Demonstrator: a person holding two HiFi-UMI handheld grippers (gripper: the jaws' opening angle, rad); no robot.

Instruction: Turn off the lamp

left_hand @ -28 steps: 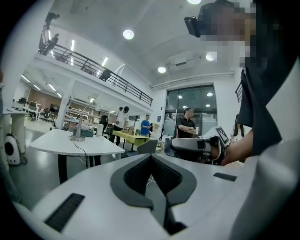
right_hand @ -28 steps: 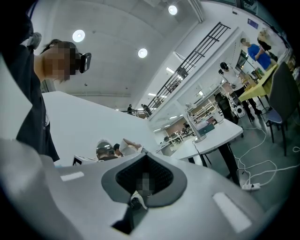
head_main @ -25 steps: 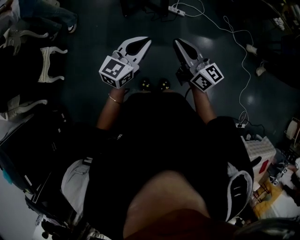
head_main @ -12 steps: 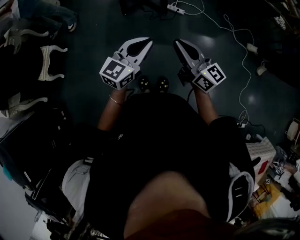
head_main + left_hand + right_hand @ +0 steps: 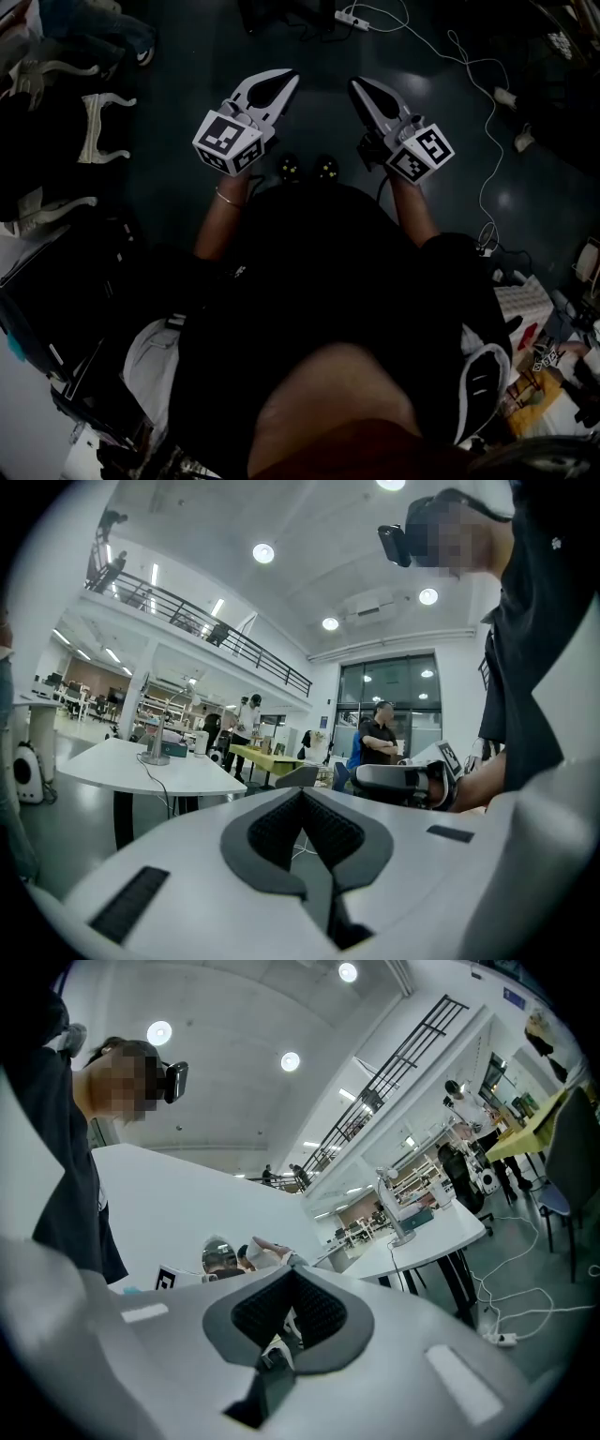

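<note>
In the head view I hold both grippers side by side at chest height above a dark floor. My left gripper [image 5: 284, 79] and my right gripper [image 5: 357, 86] point away from me, each with its jaws together and nothing between them. In the left gripper view the left gripper [image 5: 302, 795] has its dark pads meeting at the tip, and the right gripper [image 5: 398, 780] shows beside it. The right gripper [image 5: 292, 1275] looks the same in its own view. A slim lamp-like stand [image 5: 154, 746] rises from a far white table; the same stand [image 5: 394, 1211] shows in the right gripper view.
A power strip [image 5: 352, 19] and a white cable [image 5: 484, 122] lie on the floor ahead and to the right. White chair frames [image 5: 94, 127] stand at the left, boxes and clutter [image 5: 525, 314] at the lower right. Several people [image 5: 380, 738] stand beyond the white table [image 5: 122, 769].
</note>
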